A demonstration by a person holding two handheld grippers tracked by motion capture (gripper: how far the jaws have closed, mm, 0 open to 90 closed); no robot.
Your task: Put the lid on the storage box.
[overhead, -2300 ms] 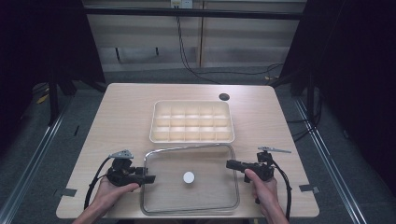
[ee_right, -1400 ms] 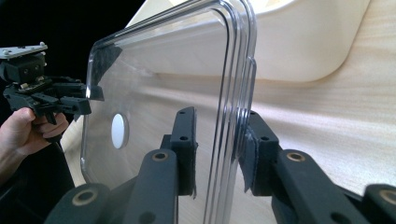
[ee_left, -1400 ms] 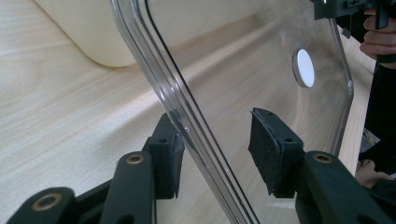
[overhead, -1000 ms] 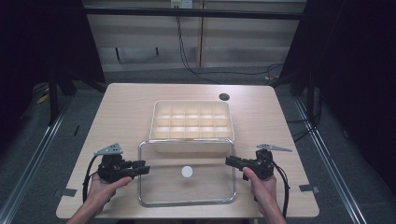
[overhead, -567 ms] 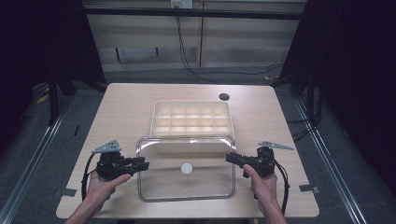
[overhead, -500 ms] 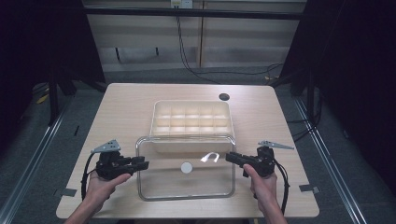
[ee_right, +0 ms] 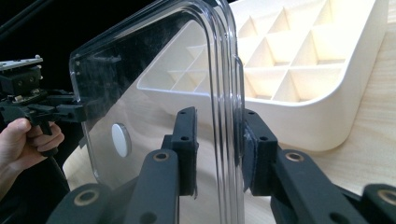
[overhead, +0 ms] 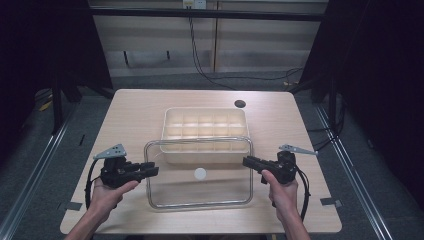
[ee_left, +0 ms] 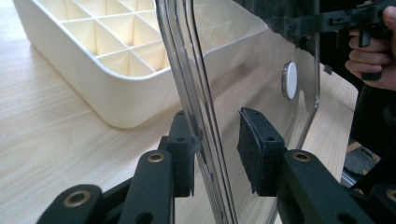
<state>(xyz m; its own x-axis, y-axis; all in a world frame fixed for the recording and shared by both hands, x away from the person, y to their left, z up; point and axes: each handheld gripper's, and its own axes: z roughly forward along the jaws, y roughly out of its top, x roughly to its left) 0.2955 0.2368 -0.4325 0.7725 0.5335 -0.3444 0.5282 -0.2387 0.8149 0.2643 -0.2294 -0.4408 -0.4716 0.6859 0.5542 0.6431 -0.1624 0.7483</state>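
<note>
A clear lid with a white round knob is held off the table between both grippers. Its far edge hangs over the near side of the cream compartment tray. My left gripper grips the lid's left rim; its jaws have just been closing, and the rim stands between the pads of the left gripper. My right gripper is shut on the right rim, and the right gripper view shows the right gripper holding the lid with the tray behind.
A dark round spot lies on the wooden table beyond the tray. Tape marks sit near the front corners. Bare tabletop lies to the left and right of the tray. Dark floor and cables surround the table.
The lid lay flat on the table in front of the tray; both grippers have raised it and carried it toward the tray, so its far edge now overlaps the tray.
</note>
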